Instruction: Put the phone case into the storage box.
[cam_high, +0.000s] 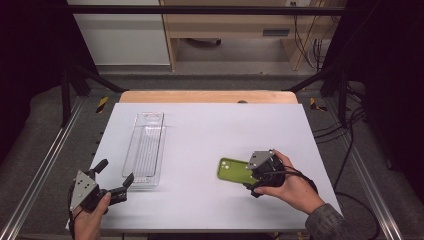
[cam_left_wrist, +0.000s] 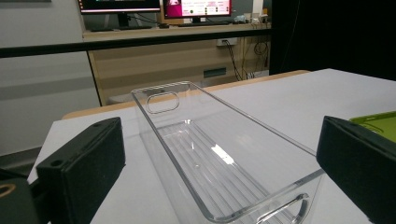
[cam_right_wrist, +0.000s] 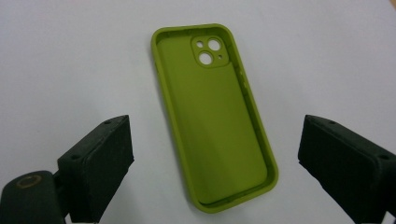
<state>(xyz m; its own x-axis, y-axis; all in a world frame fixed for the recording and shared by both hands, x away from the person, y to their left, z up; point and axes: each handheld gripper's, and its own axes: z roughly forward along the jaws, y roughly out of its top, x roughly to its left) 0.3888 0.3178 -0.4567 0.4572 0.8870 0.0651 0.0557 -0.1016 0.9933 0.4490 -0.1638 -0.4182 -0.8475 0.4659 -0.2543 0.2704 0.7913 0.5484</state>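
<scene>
A lime-green phone case lies flat on the white table, its hollow side up and its camera cut-outs at the far end. My right gripper hovers over the case's near end, open, one jaw on each side and touching nothing. A clear plastic bin, long and empty, stands left of centre. My left gripper is open at the bin's near end, which sits between the wide-spread jaws. The case's edge peeks past the right jaw.
The white tabletop has bare room in the middle and at the back. Metal rails run along both sides, and cables lie at the right. A wooden desk and monitors stand beyond the far edge.
</scene>
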